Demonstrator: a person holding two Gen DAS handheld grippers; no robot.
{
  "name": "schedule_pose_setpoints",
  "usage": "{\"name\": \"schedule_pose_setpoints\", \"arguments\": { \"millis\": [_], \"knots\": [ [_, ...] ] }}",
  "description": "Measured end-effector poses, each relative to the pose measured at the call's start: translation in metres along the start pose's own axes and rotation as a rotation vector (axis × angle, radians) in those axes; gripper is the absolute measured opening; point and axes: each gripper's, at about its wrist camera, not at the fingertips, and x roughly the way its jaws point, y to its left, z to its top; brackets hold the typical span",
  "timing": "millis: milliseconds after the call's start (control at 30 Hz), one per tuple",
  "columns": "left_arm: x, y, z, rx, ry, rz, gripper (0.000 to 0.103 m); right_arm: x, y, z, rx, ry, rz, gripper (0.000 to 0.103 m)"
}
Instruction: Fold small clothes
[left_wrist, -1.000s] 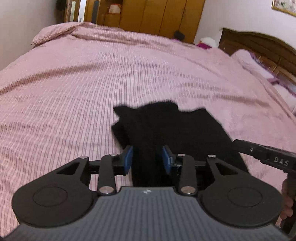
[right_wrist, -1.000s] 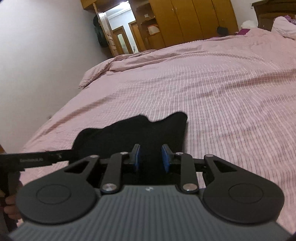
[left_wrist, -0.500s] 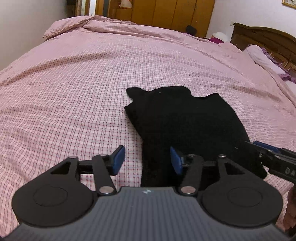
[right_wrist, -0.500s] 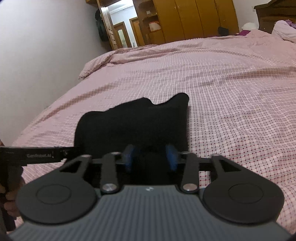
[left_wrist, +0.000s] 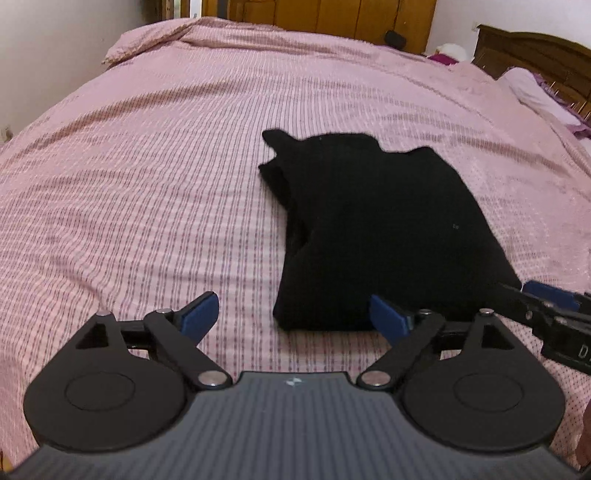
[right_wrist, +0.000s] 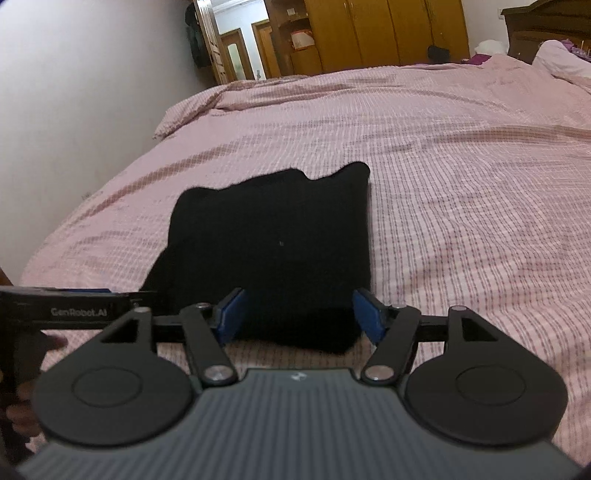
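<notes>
A small black garment lies folded flat on the pink checked bedspread; it also shows in the right wrist view. My left gripper is open and empty, just short of the garment's near left corner. My right gripper is open and empty, its blue pads either side of the garment's near right edge. The right gripper's tip shows at the right of the left wrist view; the left gripper's body shows at the left of the right wrist view.
The bedspread stretches wide around the garment. A wooden headboard and a pillow are at the far right. Wooden wardrobes and a doorway stand beyond the bed. A white wall runs along the left.
Both grippers opened and let go of the garment, then drew back toward me. The garment now lies flat on the bed.
</notes>
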Motion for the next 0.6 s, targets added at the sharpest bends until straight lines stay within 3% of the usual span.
{"name": "schedule_pose_setpoints", "arguments": {
  "millis": [300,600],
  "knots": [
    [0.004,-0.004,-0.009,-0.005,0.055,0.02,0.095,0.006,-0.006,-0.019,0.053,0.096,-0.006,0.067],
    [0.012,-0.018,-0.019,0.04,0.097,-0.005,0.095,0.013,-0.008,-0.024,0.06,0.124,-0.027,0.067]
  ]
}}
